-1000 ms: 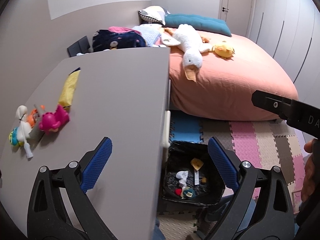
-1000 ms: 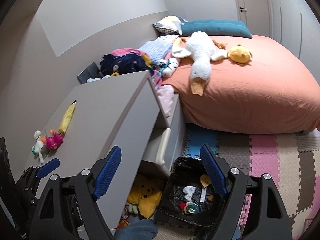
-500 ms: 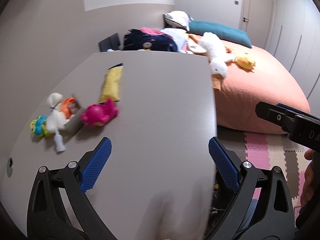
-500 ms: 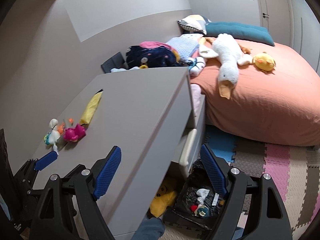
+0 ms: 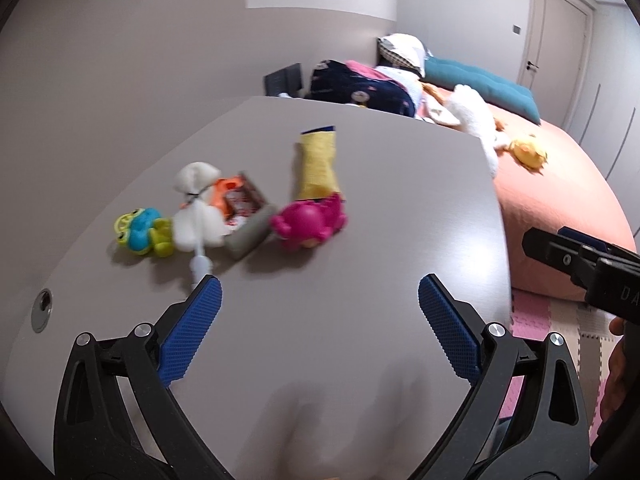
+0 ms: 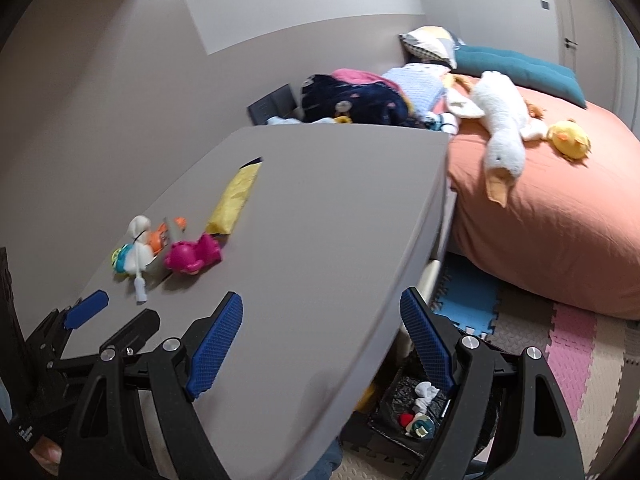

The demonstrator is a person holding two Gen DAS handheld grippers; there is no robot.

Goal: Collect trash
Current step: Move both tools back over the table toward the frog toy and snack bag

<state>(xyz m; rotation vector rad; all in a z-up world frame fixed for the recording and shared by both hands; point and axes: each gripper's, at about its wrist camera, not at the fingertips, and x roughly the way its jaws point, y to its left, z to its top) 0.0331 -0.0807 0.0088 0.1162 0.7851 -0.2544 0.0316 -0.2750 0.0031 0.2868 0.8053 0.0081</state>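
Left wrist view: the left gripper hangs over the grey desk, jaws spread wide with nothing between them. A yellow wrapper, long, crinkled and dark at its far end, lies flat on the desk just beyond a pink toy. The right gripper also stands spread and empty, above a black-lined bin on the floor holding scraps.

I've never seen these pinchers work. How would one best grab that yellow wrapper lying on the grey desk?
Probably across its narrow width near the free far end, coming from above. The yellow wrapper lies flat and long on the grey desk, and its near end touches the pink toy, so the far half looks clearer. The left gripper is open and empty.
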